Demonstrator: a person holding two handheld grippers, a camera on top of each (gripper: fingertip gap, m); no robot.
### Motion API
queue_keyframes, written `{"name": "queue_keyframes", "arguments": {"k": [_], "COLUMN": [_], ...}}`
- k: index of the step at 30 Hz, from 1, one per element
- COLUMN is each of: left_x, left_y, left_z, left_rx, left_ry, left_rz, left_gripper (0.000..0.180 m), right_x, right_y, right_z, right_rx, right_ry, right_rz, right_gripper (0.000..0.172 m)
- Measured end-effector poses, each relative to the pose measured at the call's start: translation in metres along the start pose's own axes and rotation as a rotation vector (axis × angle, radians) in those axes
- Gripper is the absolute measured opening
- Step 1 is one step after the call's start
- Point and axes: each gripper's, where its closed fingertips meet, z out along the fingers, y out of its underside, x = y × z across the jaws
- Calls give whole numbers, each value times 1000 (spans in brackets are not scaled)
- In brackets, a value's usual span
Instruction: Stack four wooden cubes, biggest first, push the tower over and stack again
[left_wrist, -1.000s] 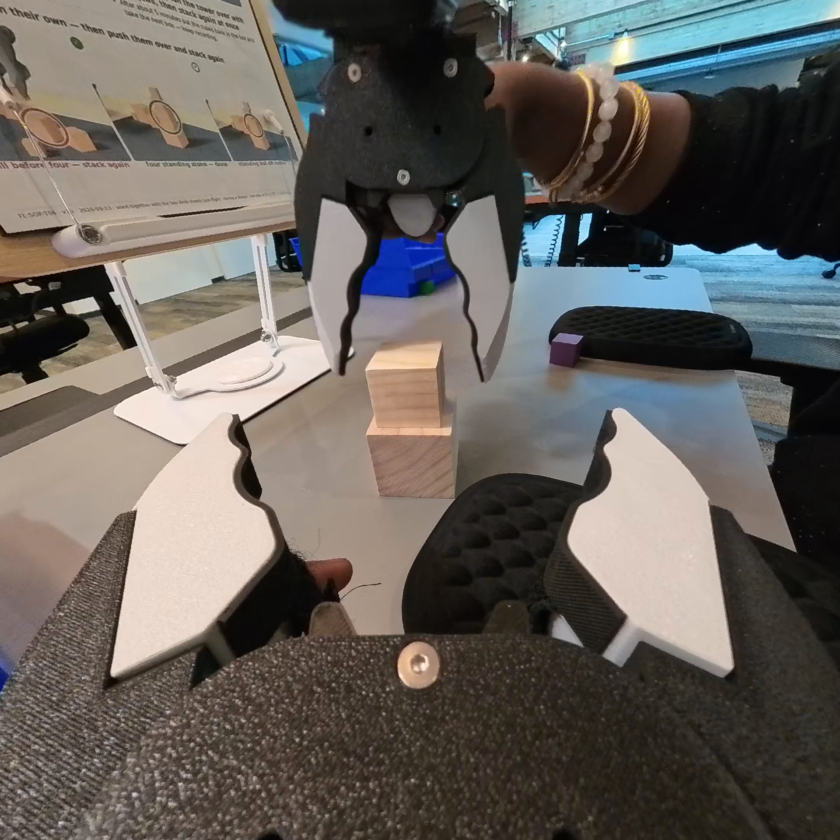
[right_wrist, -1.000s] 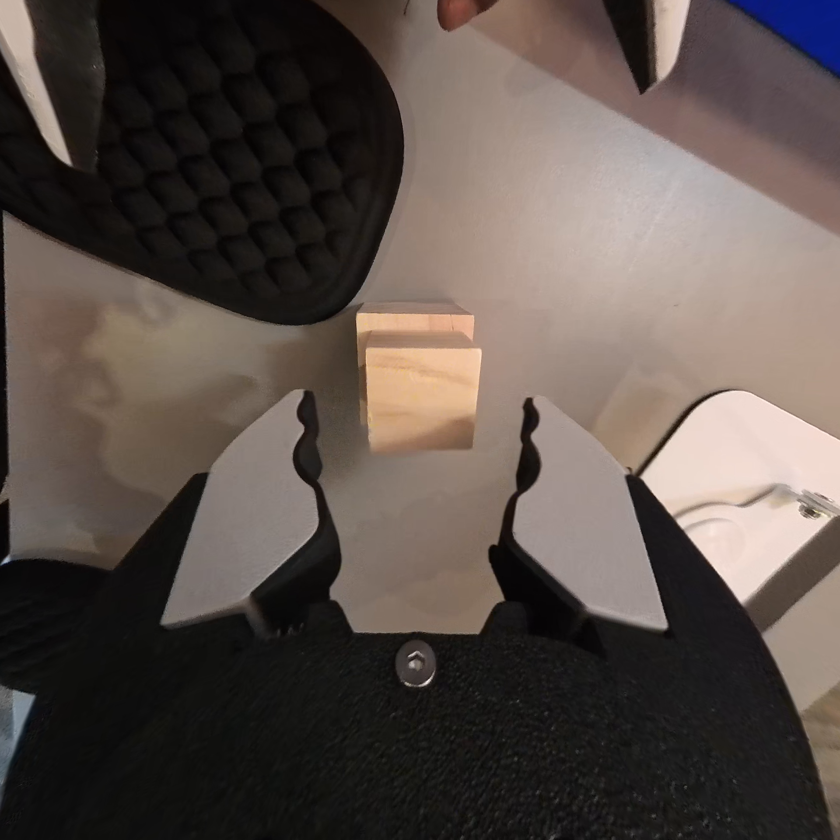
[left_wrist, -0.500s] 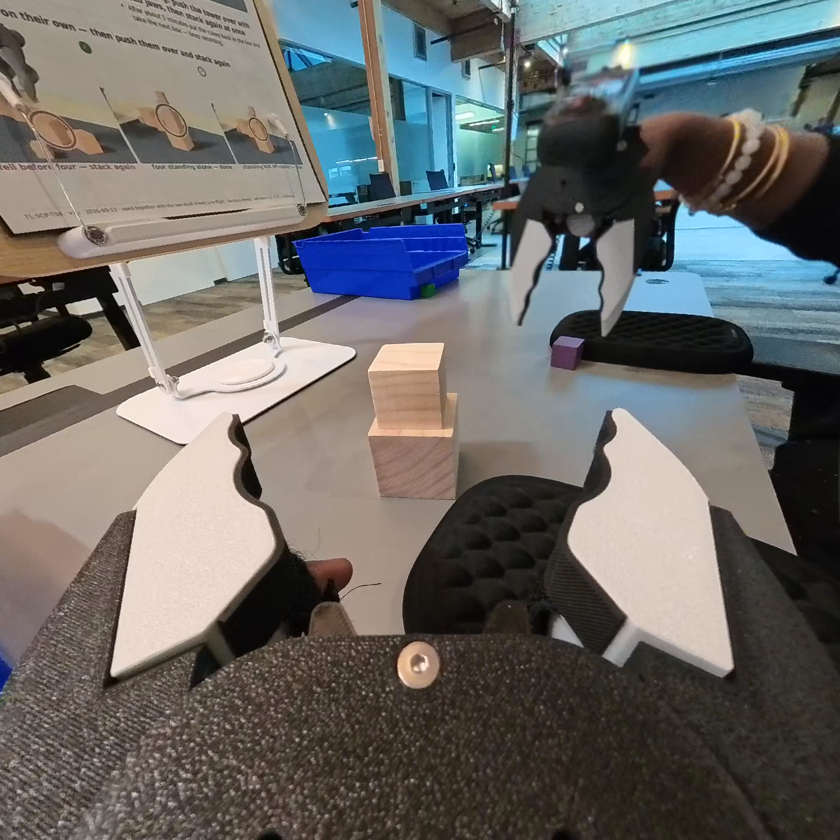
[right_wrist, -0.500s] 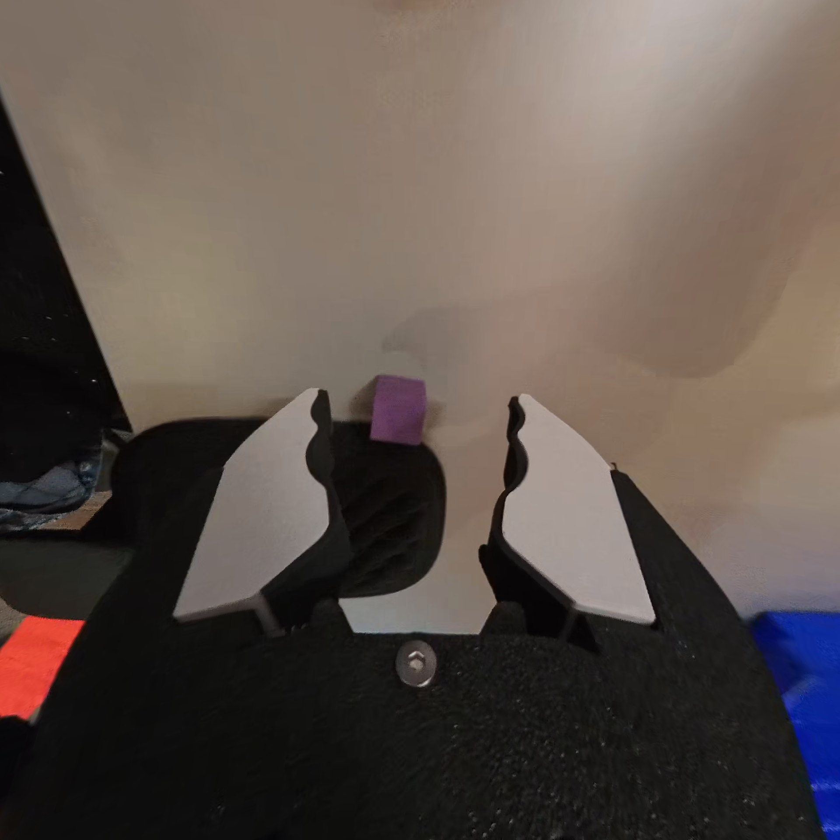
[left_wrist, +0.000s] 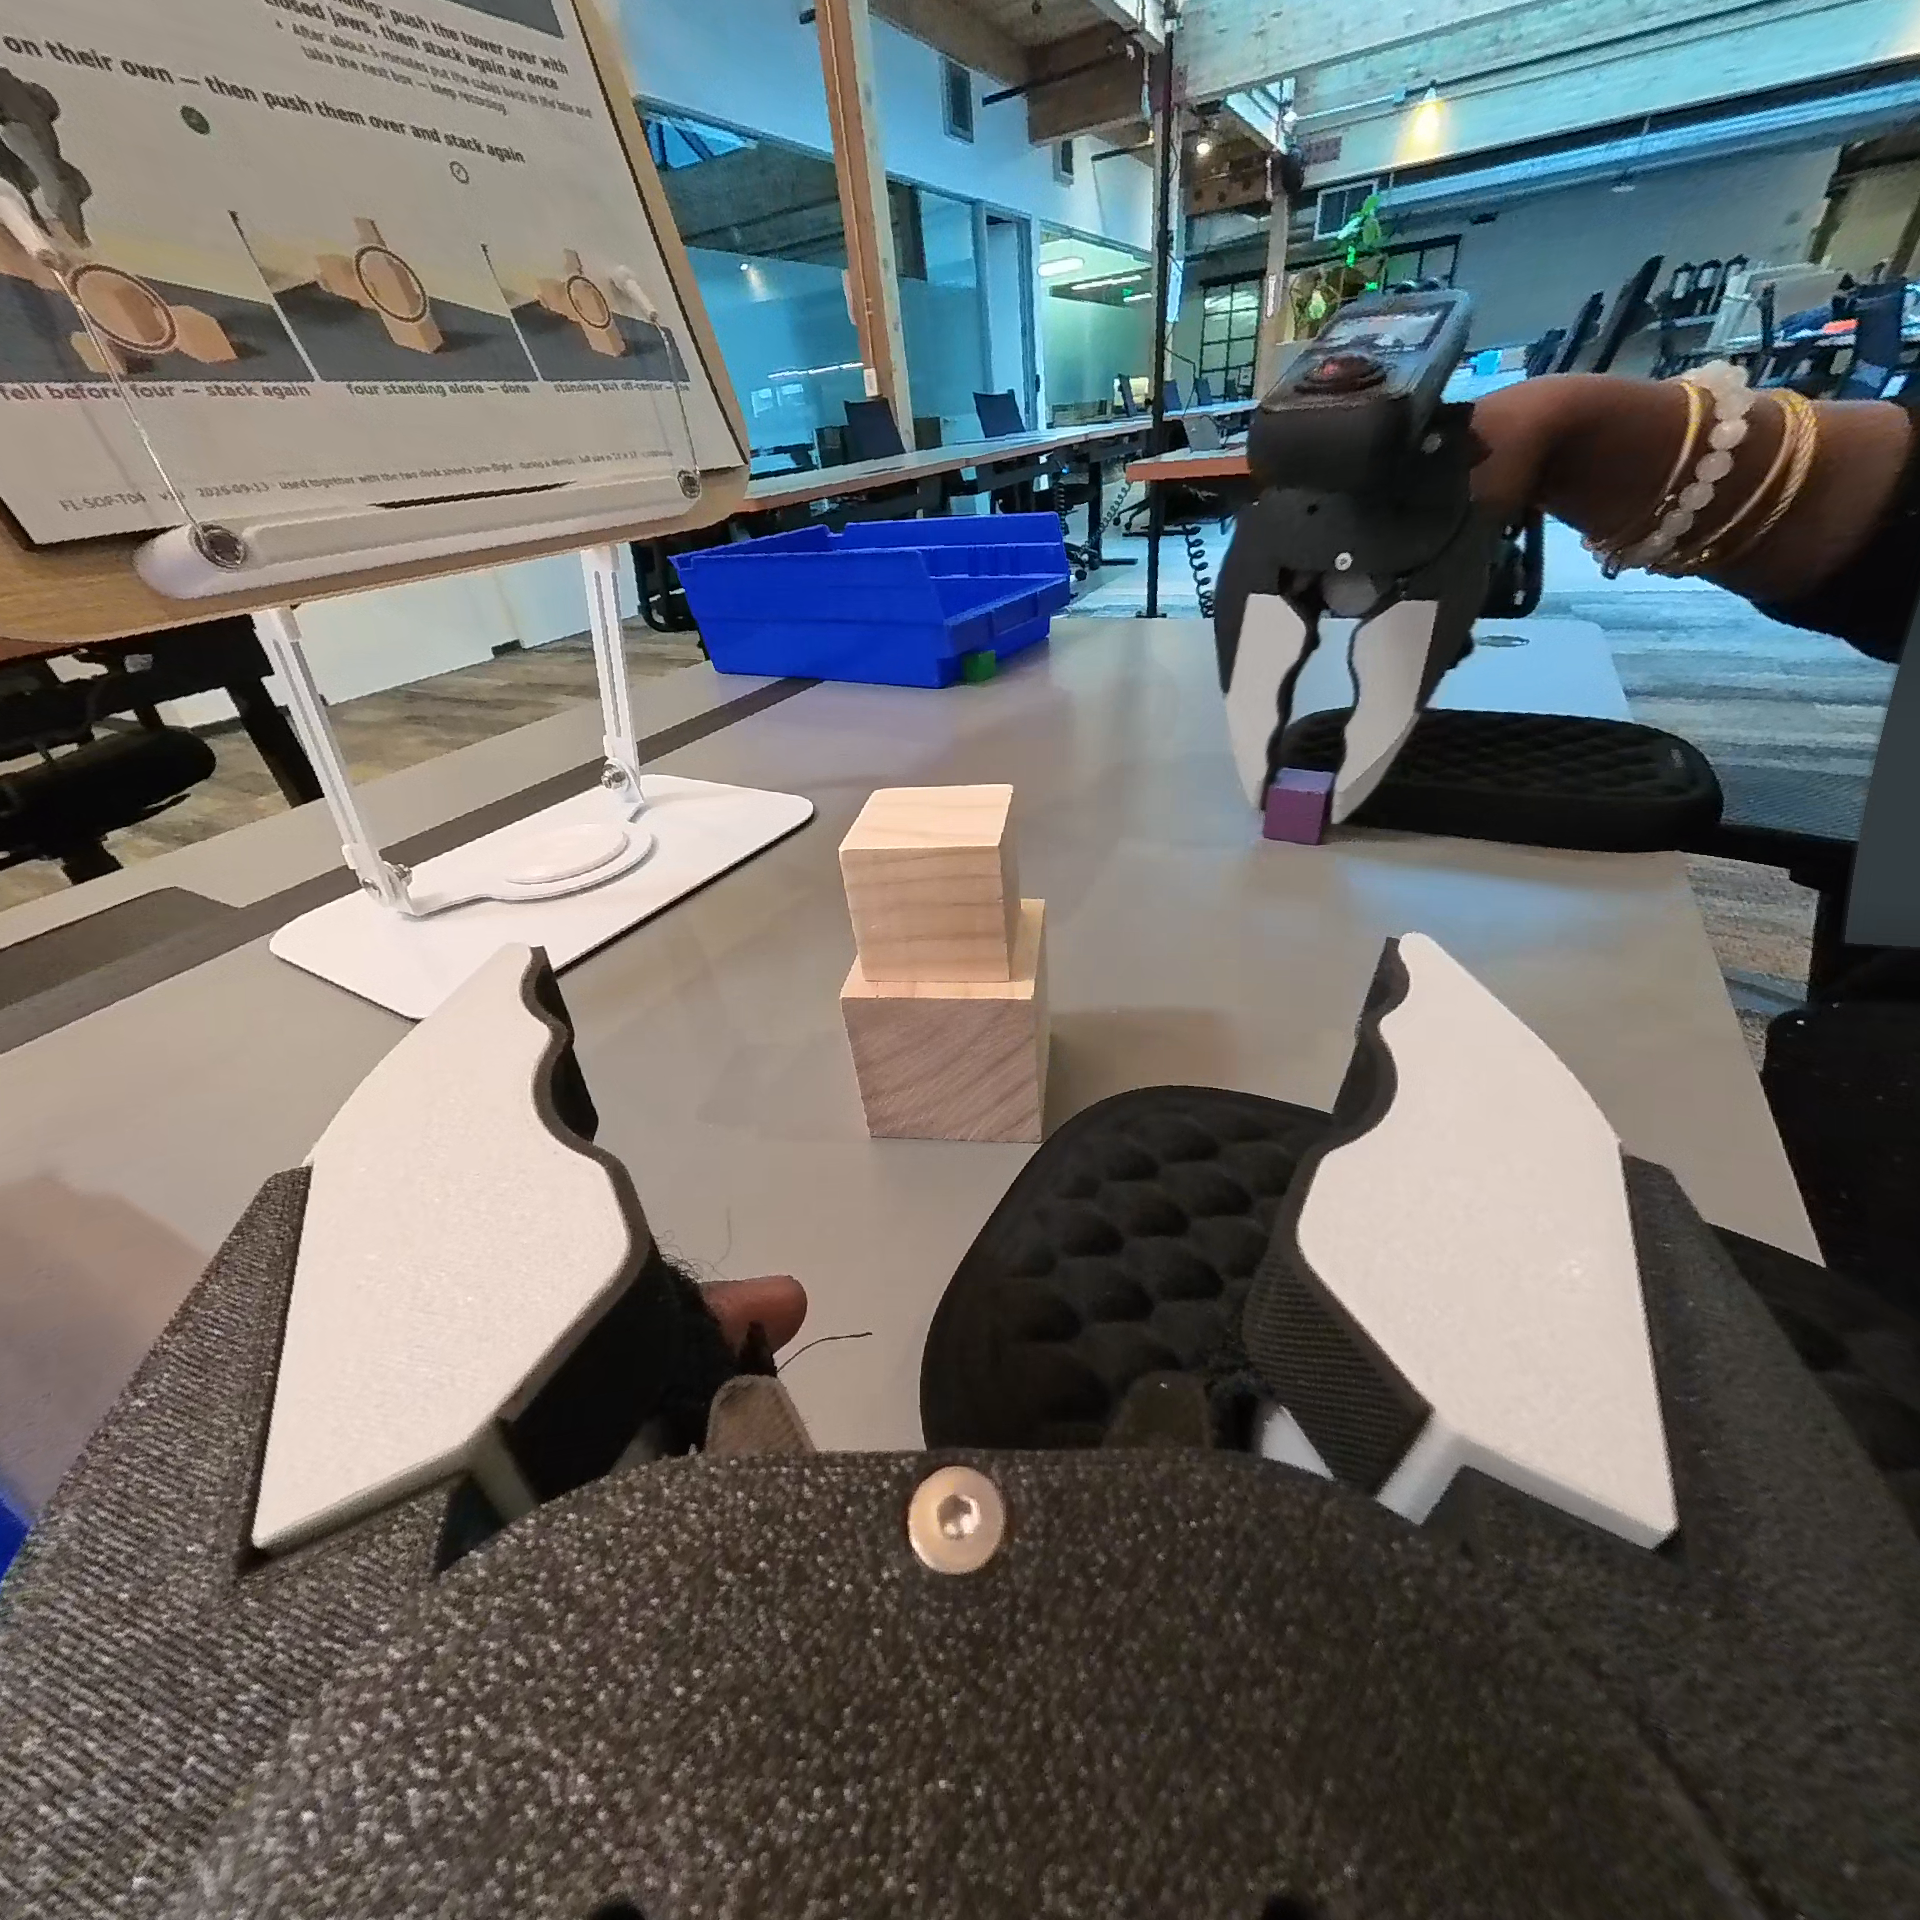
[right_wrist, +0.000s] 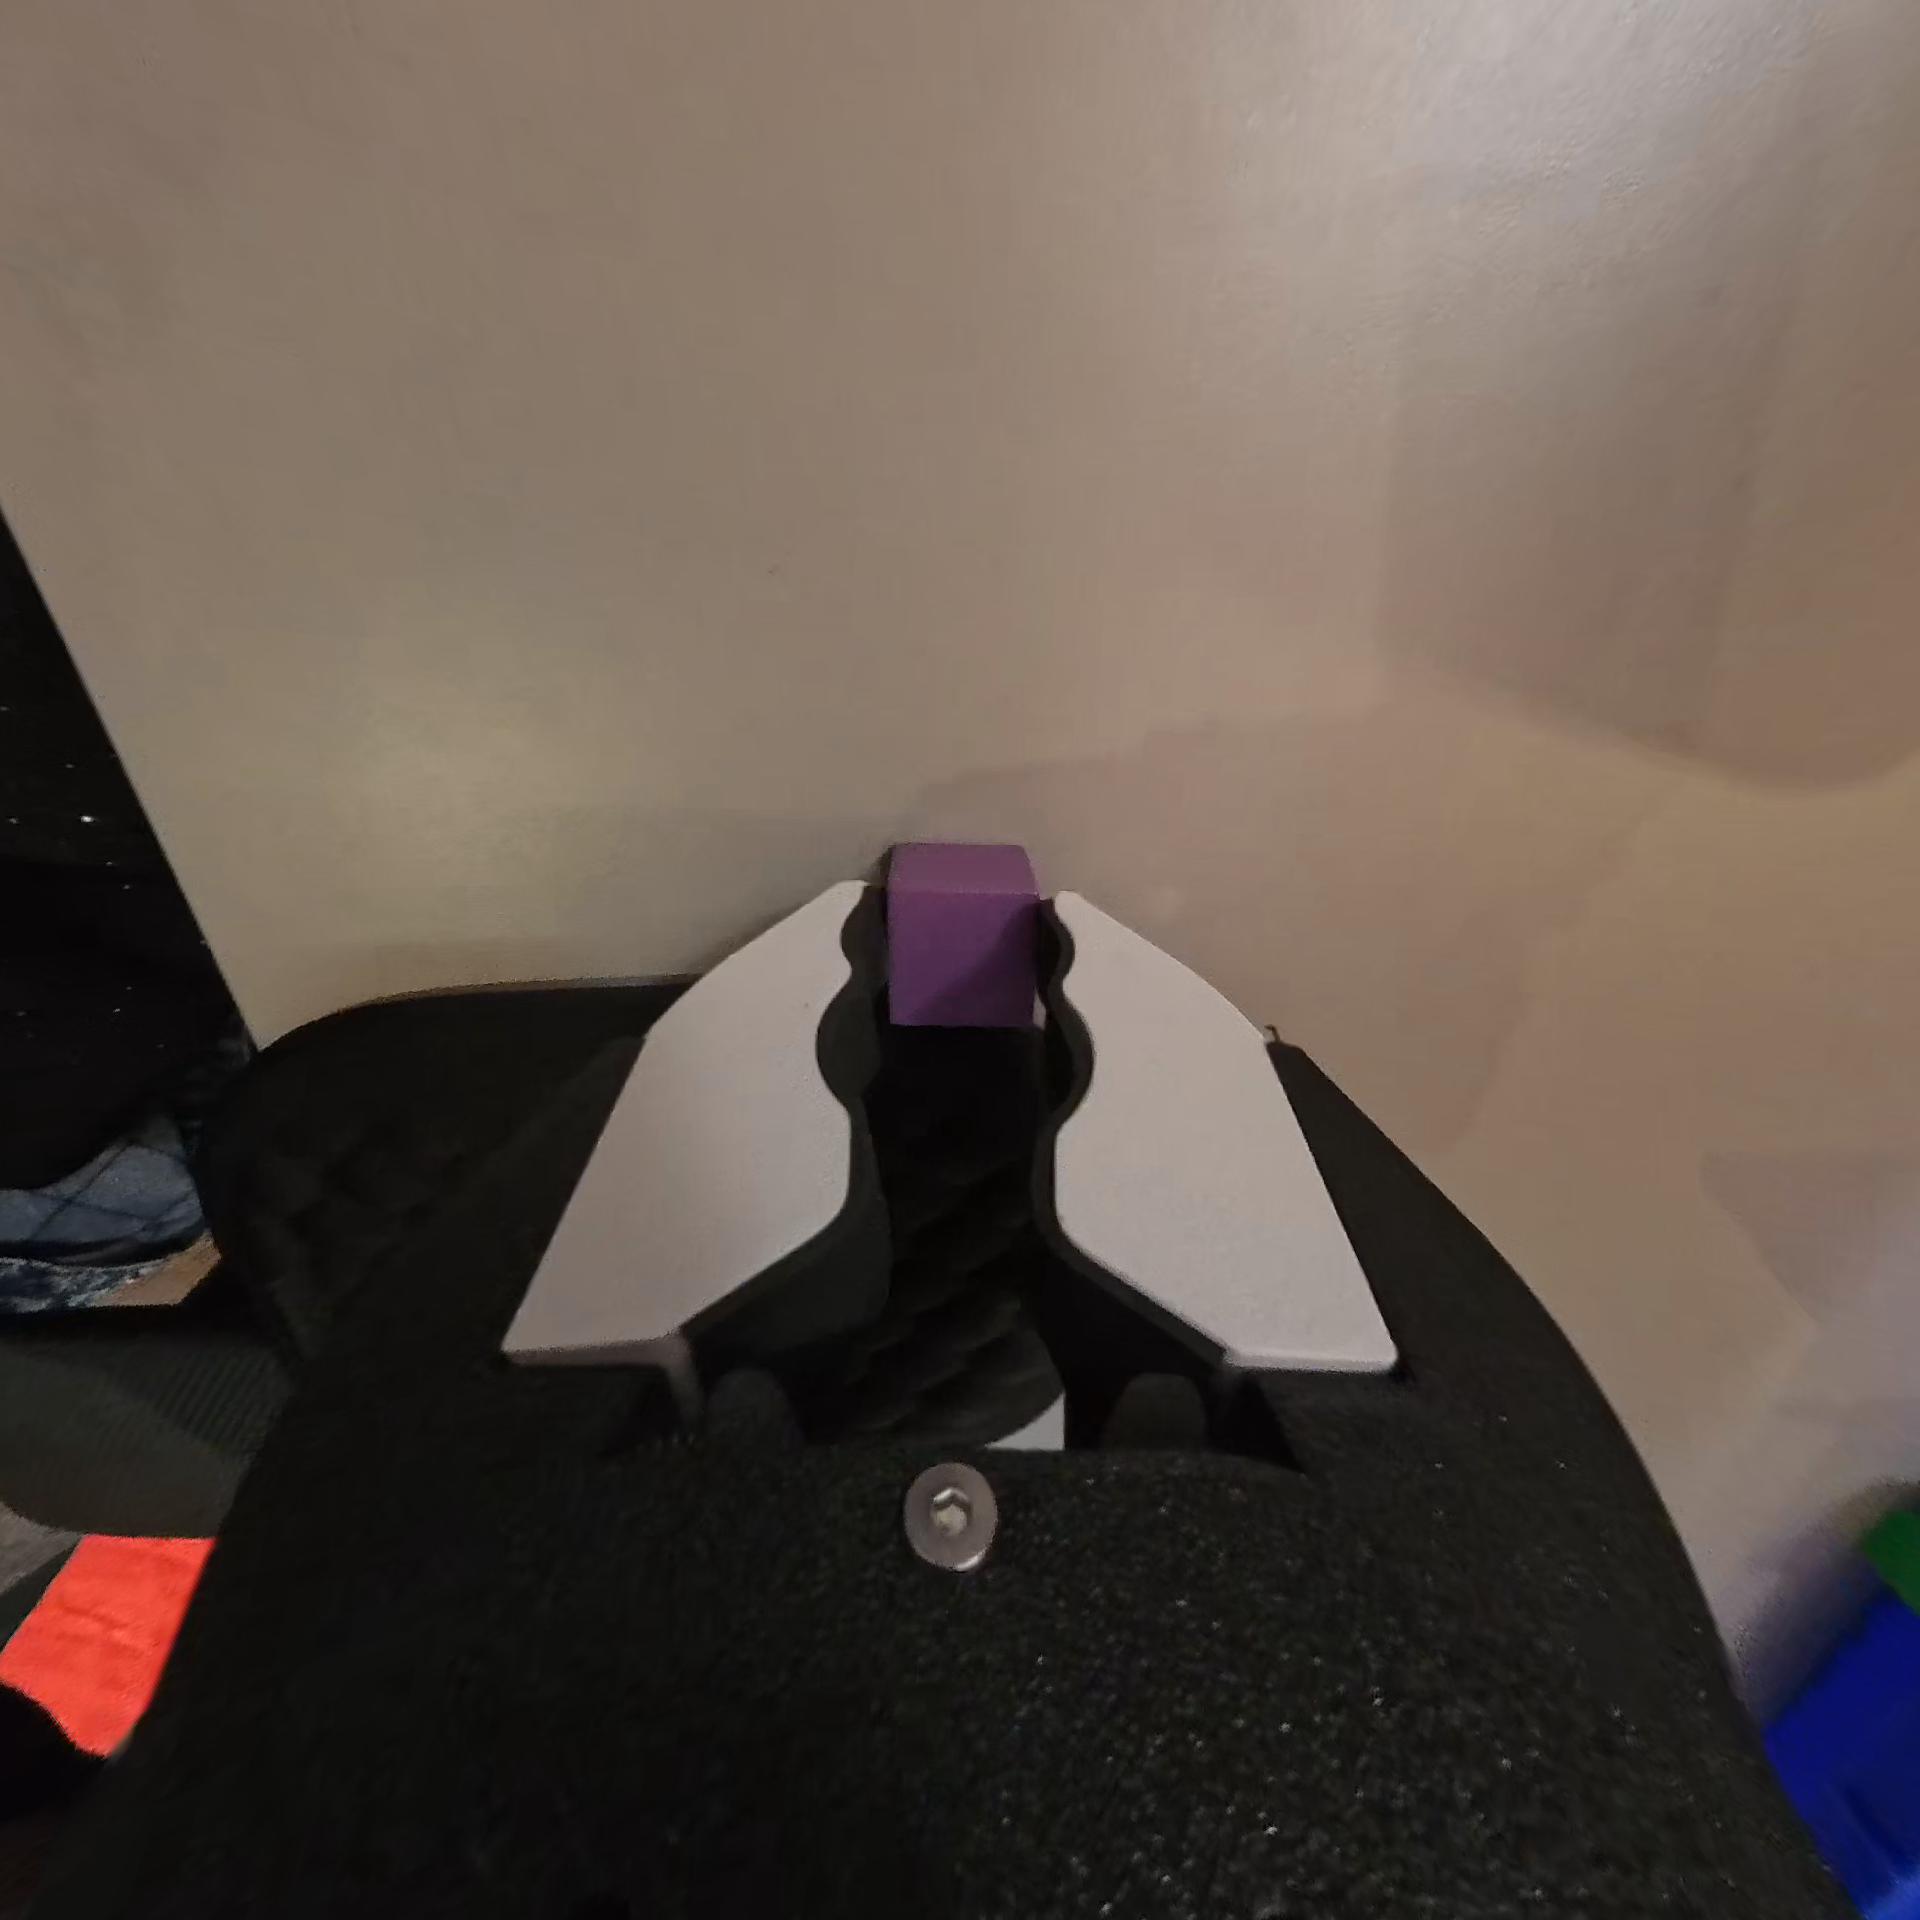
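Pale wood in the left wrist view: two wooden cubes (left_wrist: 940, 977) stacked on the grey table (left_wrist: 1195, 894), the upper one twisted and overhanging to the left. The left gripper (left_wrist: 966, 1049) stands wide open with nothing between its fingers, low over a black mesh pad (left_wrist: 1122, 1236). Far right, the right gripper (left_wrist: 1307, 805) points down at a small purple cube (left_wrist: 1296, 807) on the table, just beside a second black pad (left_wrist: 1538, 769). A blue bin (left_wrist: 883, 613) and a white document stand (left_wrist: 540, 862) sit behind.

Over to the right wrist view: the fingers (right_wrist: 1153, 1039) are closed in on the purple cube (right_wrist: 961, 935), both pads against its sides, cube at the very tips, table beyond.
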Motion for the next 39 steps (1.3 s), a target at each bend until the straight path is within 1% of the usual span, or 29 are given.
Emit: {"name": "queue_keyframes", "arguments": {"k": [2, 4, 7, 11, 14, 17, 20, 23, 29, 39], "left_x": [0, 0, 0, 0, 0, 1, 1, 0, 0, 0], "left_y": [0, 0, 1, 1, 1, 1, 1, 1, 1, 1], "left_z": [0, 0, 0, 1, 1, 1, 1, 1, 1, 1], "left_rx": [-2, -4, -5, -7, -6, -6, -10, -7, -8, -8], "left_ry": [1, 1, 2, 1, 2, 1, 5, 5, 6, 6], "left_rz": [0, -1, -1, -1, -1, 5, 2, -1, -8, -7], "left_gripper": [140, 140, 140, 140, 140, 140, 140, 140, 140, 140], "right_x": [3, 6, 10, 19, 27, 42, 48, 51, 52, 53], "right_y": [-3, -20, -63, -133, -178, -202, -216, -223, -220, -222], "right_z": [-4, -17, -47, -82, -88, -80, -70, -63, -57, -54], "right_rx": [-6, 32, 95, 132, 114, 41, 14, 2, -34, -6], "right_ry": [9, 14, 8, 4, -22, -12, -37, -51, -67, -57], "right_rz": [-23, -56, -141, -301, -396, -442, -462, -477, -448, -418], "right_gripper": [27, 27, 27, 27, 27, 27, 27, 27, 27, 27]}}
